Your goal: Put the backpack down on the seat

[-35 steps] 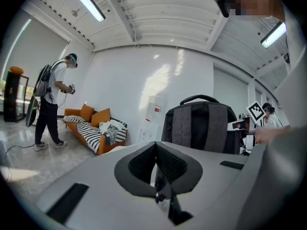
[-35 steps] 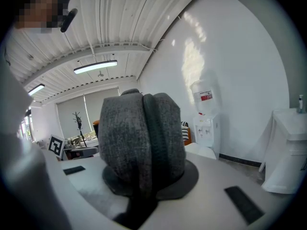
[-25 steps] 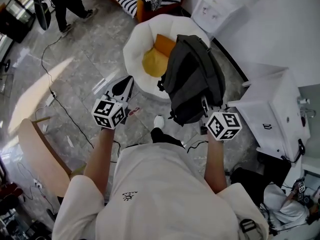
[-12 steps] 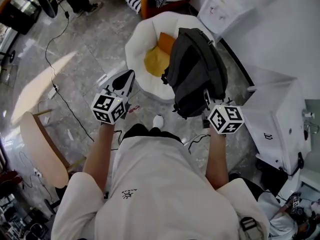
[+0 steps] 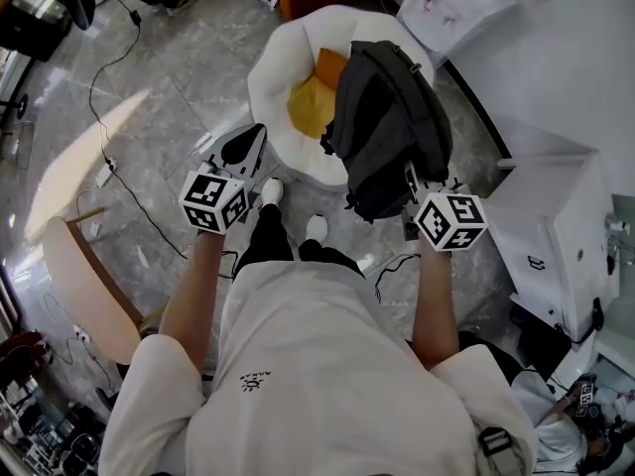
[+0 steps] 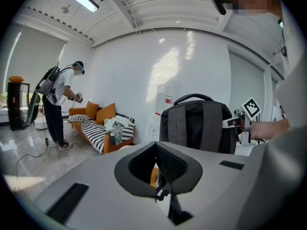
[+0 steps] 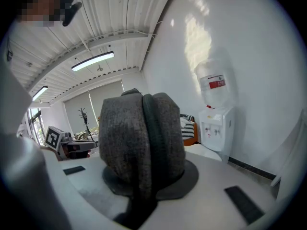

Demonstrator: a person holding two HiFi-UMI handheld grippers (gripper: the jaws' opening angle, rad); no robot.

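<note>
A dark grey backpack (image 5: pixel 387 117) hangs upright over the right side of a round white seat (image 5: pixel 281 72) that holds a yellow-orange cushion (image 5: pixel 311 105). My right gripper (image 5: pixel 409 180) is shut on the backpack's lower edge and carries it. In the right gripper view the grey fabric and a black strap (image 7: pixel 140 138) bulge up between the jaws. My left gripper (image 5: pixel 252 149) hovers left of the seat's front rim, apart from the backpack. Its jaws stand together with nothing between them (image 6: pixel 157 176). The left gripper view shows the backpack (image 6: pixel 199 126) from the side.
A white water dispenser (image 5: pixel 437 8) stands against the wall behind the seat, and a white cabinet (image 5: pixel 556 216) is at the right. A striped sofa (image 6: pixel 98 128) and another person (image 6: pixel 60 104) are farther back. Cables (image 5: pixel 109 157) cross the floor, and a wooden chair (image 5: pixel 74 286) is at the left.
The person has stepped closer to the seat, and a foot now shows beside the left gripper. The backpack stays in the right gripper, now lying further over the seat.
</note>
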